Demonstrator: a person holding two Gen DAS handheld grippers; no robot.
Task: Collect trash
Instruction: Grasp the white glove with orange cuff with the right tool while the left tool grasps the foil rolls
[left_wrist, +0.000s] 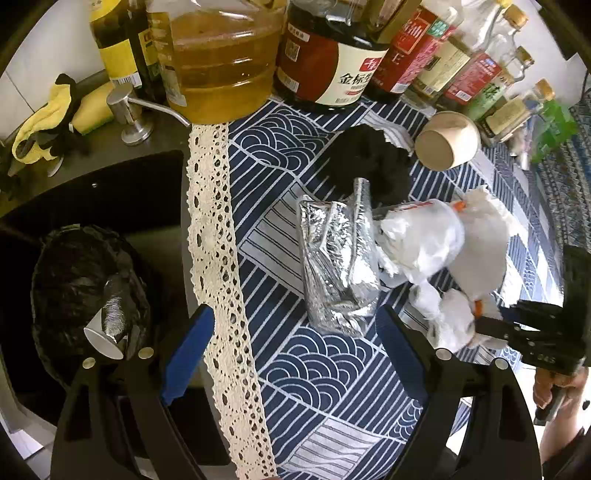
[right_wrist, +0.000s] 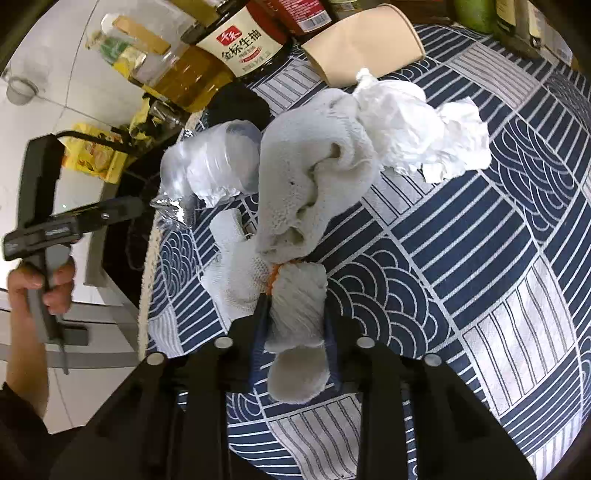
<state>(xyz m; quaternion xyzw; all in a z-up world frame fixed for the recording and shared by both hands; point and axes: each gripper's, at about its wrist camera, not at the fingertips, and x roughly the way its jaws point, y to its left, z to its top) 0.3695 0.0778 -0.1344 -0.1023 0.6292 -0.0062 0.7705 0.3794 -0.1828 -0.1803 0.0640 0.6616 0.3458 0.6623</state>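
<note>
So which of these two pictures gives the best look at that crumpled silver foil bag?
The left wrist view: the foil bag lies whole and unobstructed on the blue patterned cloth. In the right wrist view only a small shiny corner shows beneath the clear plastic cup.

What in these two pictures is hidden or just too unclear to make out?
- Black lump, left view: too dark to identify; the foil bag covers its near edge.
- Bin, left view: its depths are dark, and the left tongs cut off its near side.
- Glove, right view: the closed right tongs hide its sides.
- Bottles: tops cut off.
</note>
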